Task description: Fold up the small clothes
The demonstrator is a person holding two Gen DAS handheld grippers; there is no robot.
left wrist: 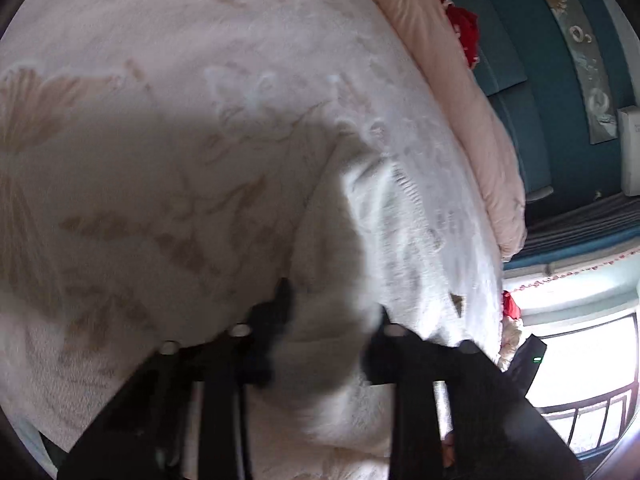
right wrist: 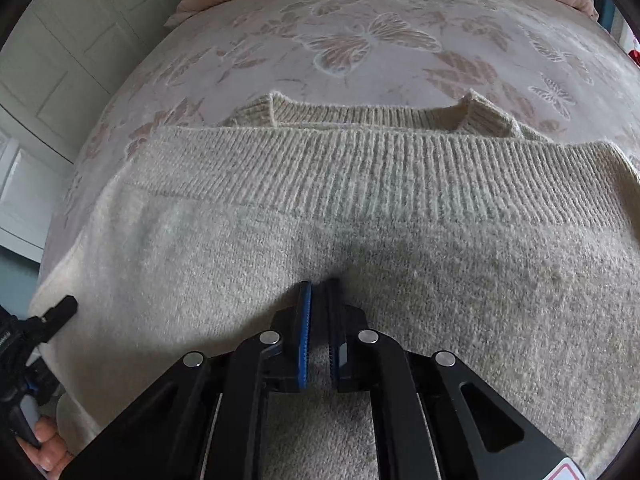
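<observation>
A cream knit sweater [right wrist: 360, 240] lies folded on the bed, its ribbed hem doubled over near the ribbed collar [right wrist: 360, 114]. My right gripper [right wrist: 319, 292] rests on the sweater's middle with its jaws nearly closed and nothing visibly between them. In the left wrist view the sweater [left wrist: 360, 240] is a blurred white shape. My left gripper [left wrist: 332, 308] hovers over its edge with the jaws apart. The left gripper also shows at the sweater's left edge in the right wrist view [right wrist: 60, 312].
The bed cover [right wrist: 360, 44] is pink with butterfly patterns. A pink duvet [left wrist: 460, 100] lies along the bed's far side. White cabinet doors [right wrist: 52, 80] stand left of the bed. A blue headboard [left wrist: 520, 80] and a bright window [left wrist: 580, 360] are on the right.
</observation>
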